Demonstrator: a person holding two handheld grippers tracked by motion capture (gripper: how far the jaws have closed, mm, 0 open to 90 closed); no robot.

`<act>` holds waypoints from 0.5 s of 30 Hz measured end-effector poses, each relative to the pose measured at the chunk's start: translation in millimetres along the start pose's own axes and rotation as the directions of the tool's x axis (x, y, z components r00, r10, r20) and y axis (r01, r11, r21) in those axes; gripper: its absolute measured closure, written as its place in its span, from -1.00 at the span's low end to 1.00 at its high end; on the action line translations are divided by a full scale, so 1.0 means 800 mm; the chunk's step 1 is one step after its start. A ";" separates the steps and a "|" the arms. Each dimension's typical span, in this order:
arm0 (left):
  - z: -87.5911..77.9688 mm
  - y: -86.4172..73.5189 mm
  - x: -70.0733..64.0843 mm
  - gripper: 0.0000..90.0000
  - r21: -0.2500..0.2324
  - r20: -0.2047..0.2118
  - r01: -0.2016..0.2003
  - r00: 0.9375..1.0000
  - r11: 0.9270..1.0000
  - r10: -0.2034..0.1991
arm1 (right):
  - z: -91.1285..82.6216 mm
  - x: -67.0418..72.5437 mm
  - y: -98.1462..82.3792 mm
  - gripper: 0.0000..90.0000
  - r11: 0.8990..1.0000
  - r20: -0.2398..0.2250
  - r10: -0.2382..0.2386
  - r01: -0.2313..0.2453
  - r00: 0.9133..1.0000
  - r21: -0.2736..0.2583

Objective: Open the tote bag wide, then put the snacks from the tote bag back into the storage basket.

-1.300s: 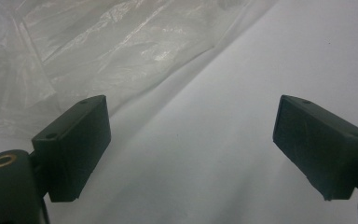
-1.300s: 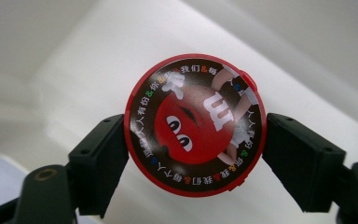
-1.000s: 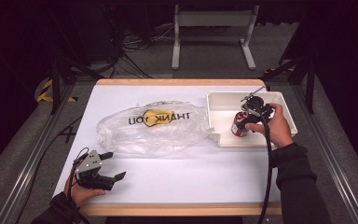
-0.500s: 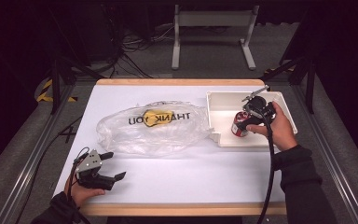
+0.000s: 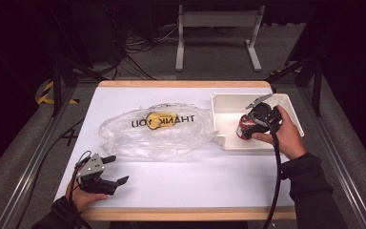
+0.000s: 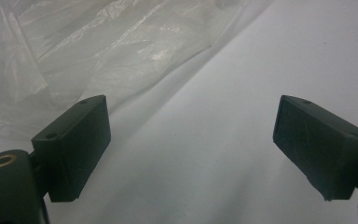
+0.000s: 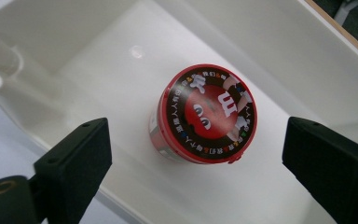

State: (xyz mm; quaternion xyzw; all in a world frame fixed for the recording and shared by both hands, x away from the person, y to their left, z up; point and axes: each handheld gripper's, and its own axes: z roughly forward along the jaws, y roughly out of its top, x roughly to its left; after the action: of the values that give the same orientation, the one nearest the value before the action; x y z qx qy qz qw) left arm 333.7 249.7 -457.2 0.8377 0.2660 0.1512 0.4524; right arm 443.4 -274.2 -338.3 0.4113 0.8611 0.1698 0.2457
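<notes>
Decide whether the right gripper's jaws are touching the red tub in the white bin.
Apart. In the right gripper view the right gripper stands open, white bin floor showing between each jaw and the red tub.

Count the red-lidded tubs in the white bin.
1. The red-lidded tub stands in the white bin, between the open right gripper jaws. The gripper may hide part of the bin.

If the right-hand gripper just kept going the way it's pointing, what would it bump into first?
Most likely the red-lidded cup standing in the white tray. The right gripper has its jaws open either side of the cup and apart from it; how far off is hard to judge.
</notes>
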 end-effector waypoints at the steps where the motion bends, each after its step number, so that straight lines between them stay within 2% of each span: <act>1: 0.000 0.000 0.001 -0.73 0.001 0.000 -0.001 1.000 1.000 0.001 | -0.002 -0.001 -0.002 -0.85 1.000 -0.024 0.013 -0.013 1.000 -0.008; 4: 0.000 0.000 0.002 -0.73 0.002 0.005 0.005 1.000 1.000 -0.005 | -0.008 -0.002 -0.006 -0.85 0.999 -0.040 0.019 -0.020 0.999 -0.026; 6: 0.000 0.000 0.003 -0.73 -0.002 0.009 0.013 1.000 1.000 -0.013 | -0.011 -0.003 -0.008 -0.86 0.999 -0.032 0.015 -0.016 0.999 -0.028; 8: 0.000 0.000 0.003 -0.73 0.001 0.009 0.008 1.000 1.000 -0.008 | -0.015 -0.003 -0.010 -0.86 0.999 -0.039 0.013 -0.014 0.999 -0.035; 10: 0.000 0.000 0.003 -0.73 0.003 0.009 0.004 1.000 1.000 -0.005 | -0.016 -0.002 -0.013 -0.85 0.999 -0.026 0.005 -0.006 1.000 -0.044; 15: 0.000 0.000 0.002 -0.73 0.001 0.001 -0.004 1.000 1.000 0.004 | -0.013 0.004 -0.026 -0.83 1.000 -0.031 -0.016 0.016 0.999 -0.017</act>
State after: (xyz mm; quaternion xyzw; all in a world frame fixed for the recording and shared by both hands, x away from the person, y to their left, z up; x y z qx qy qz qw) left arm 334.9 250.2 -457.2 0.8385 0.2642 0.1518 0.4517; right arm 422.9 -285.1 -341.4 0.3997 0.8667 0.1812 0.2371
